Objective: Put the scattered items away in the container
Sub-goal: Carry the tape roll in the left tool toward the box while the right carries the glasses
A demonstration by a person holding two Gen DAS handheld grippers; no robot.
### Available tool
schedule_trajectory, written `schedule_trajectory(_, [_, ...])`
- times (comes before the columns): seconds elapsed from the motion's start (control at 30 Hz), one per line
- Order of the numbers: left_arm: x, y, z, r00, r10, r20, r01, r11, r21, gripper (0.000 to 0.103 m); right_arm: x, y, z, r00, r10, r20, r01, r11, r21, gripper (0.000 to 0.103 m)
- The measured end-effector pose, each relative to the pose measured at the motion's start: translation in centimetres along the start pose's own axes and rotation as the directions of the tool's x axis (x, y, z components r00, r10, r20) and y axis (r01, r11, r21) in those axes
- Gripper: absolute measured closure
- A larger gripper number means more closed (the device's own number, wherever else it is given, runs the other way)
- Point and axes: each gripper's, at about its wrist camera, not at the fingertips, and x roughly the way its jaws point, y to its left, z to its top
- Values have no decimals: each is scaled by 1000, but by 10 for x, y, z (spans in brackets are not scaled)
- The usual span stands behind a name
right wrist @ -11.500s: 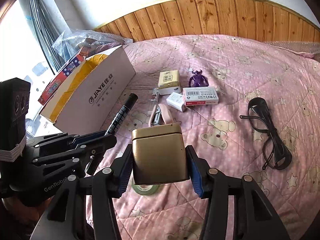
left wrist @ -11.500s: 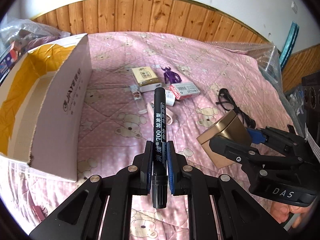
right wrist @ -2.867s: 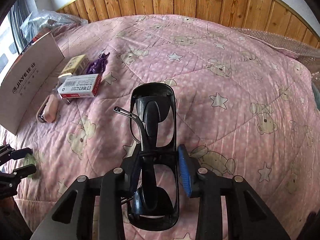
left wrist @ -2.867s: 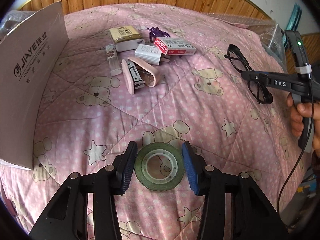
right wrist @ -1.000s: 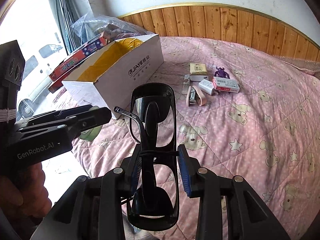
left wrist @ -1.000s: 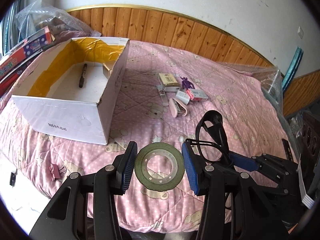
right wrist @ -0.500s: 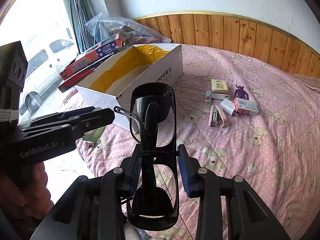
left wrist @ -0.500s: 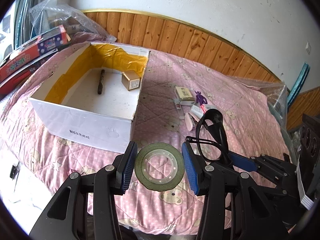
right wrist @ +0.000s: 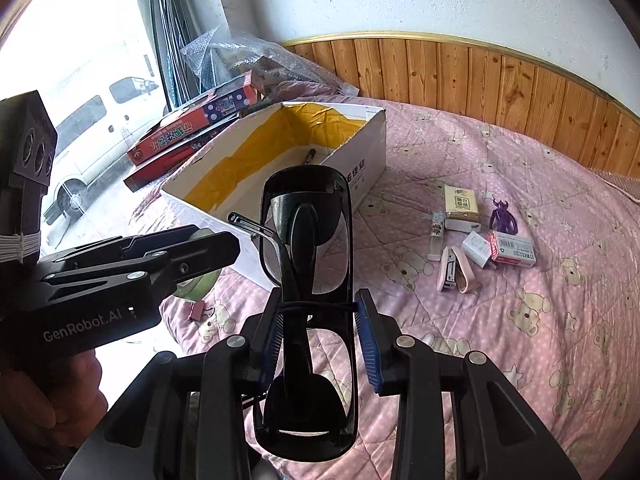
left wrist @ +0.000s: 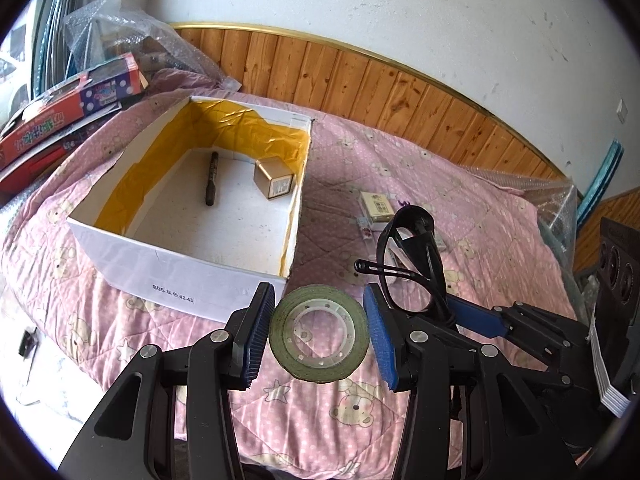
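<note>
Green tape, a roll [left wrist: 319,339] with a clear plastic core, sits clamped between the blue pads of the left gripper [left wrist: 318,338] in the left wrist view, held above the pink bear-print quilt [left wrist: 480,208]. Up and to the left of the roll stands the white cardboard box [left wrist: 176,280] with its yellow lining, its near corner just beyond the left pad. Inside it lie a dark marker [left wrist: 211,178] and a gold cube box [left wrist: 273,179], apart from each other. To the right the right gripper [left wrist: 472,318] carries black glasses [left wrist: 412,256], lens end raised.

In the right wrist view, the black glasses [right wrist: 308,280] stand lengthwise between the blue pads of the right gripper [right wrist: 318,344], gripped at the bridge, with one temple arm sticking out to the left. The box [right wrist: 360,168] lies beyond the glasses, up and left. The left gripper [right wrist: 200,256] reaches in from the left, tape roll [right wrist: 198,282] only partly visible behind its fingers. On the quilt [right wrist: 540,320] to the right lie a pink stapler [right wrist: 456,266], small cartons [right wrist: 512,254] and a purple figure [right wrist: 503,216].
</note>
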Motion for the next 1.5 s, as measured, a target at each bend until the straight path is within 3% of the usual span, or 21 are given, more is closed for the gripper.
schedule_trajectory(0.67, [5, 24, 45, 1000, 6, 24, -6, 1000, -27, 55, 24, 13, 53, 1000, 17, 4, -17, 999, -37, 67])
schedule_trajectory(1.5, [12, 98, 94, 998, 45, 39, -40, 992, -122, 55, 74, 42, 123, 997, 72, -20, -73, 994, -79, 67])
